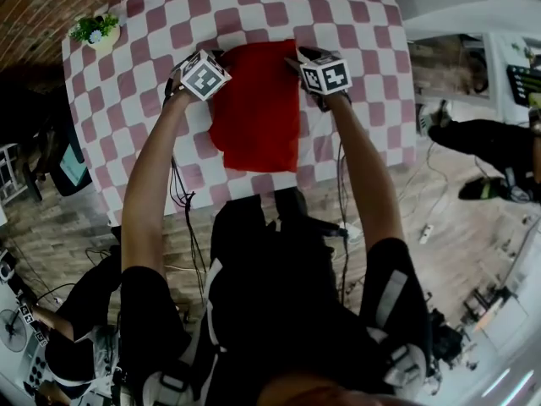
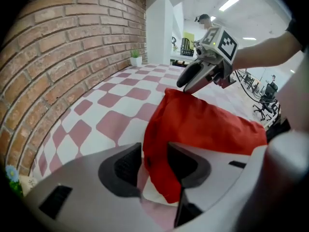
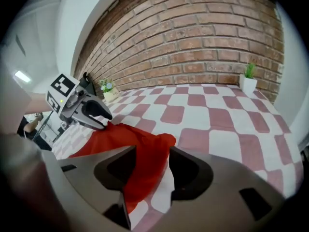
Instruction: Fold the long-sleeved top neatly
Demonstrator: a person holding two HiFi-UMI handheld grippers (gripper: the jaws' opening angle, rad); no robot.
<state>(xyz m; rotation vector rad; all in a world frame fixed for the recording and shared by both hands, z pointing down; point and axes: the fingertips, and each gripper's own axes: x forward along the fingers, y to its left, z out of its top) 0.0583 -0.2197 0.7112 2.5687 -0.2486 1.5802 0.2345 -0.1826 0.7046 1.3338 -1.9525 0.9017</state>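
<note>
The left claw (image 2: pixel 153 164) and right claw (image 3: pixel 145 170) gaped loosely around the upper-frame corners of the red top (image 1: pixel 258 108), which ran lengthwise down-frame between them.

Lab/office w/ brick wall (image 3: pixel 193 37), desk chairs (image 2: pixel 264 102), cables (image 1: pixel 193 252).

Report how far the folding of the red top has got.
Done: the red top lies in a compact folded shape on the checked table. In hand: left gripper and right gripper sit at its far corners, jaws apart, cloth loose between them. Remaining: probably only smoothing its uneven near edge.
</note>
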